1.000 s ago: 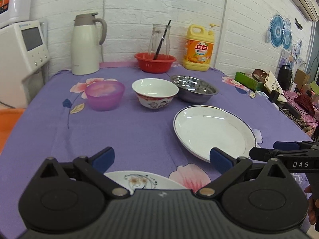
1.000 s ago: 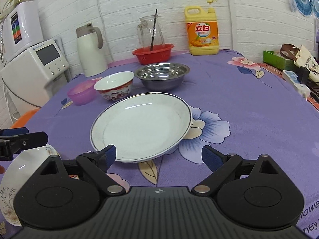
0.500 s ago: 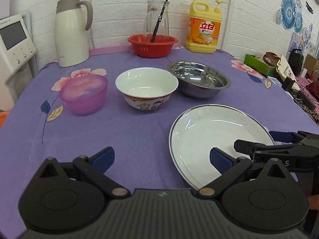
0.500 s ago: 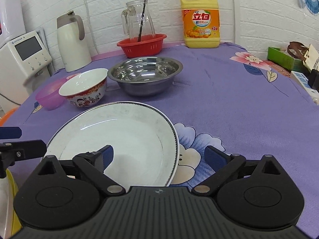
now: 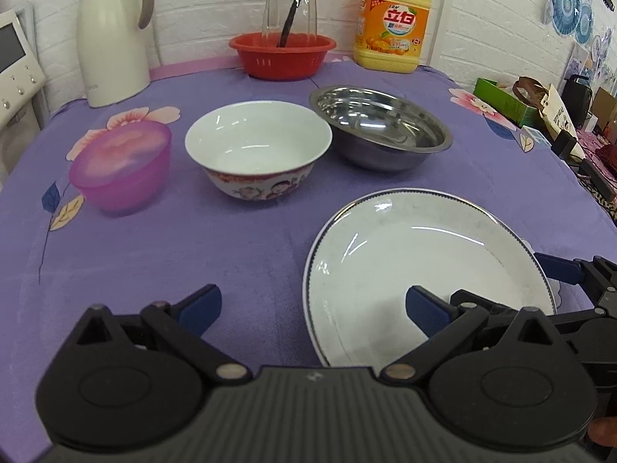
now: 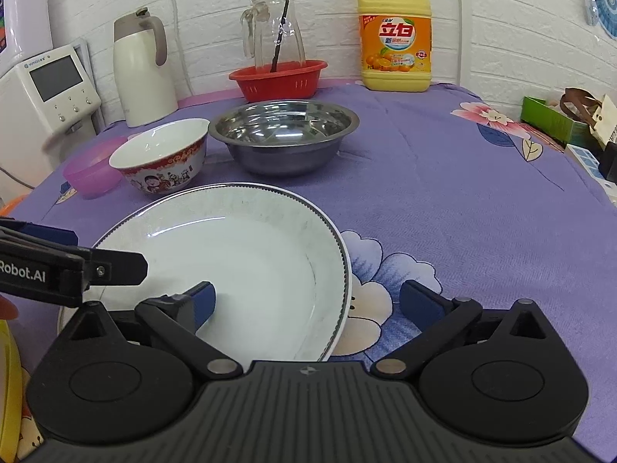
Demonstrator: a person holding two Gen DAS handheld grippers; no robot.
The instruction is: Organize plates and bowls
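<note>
Landmark: white plate (image 5: 416, 266), flat on the purple flowered counter (image 5: 216, 247).
Left gripper (image 5: 312, 308): fingers apart, holding nothing; the right-hand blue pad over the plate's near part, the other over bare cloth beside it.
Right gripper (image 6: 306, 303): fingers apart, holding nothing, straddling the plate's right rim.
Painted china bowl (image 5: 258, 148): behind the plate, to its left, upright.
Steel bowl (image 5: 380, 125): behind the plate, just beside the china bowl.
Pink plastic bowl (image 5: 121, 166): furthest left of the plate.
Red basket (image 6: 278, 79), glass jug (image 6: 274, 32), detergent bottle (image 6: 395, 34), thermos (image 6: 142, 67): well behind the plate, along the wall.
</note>
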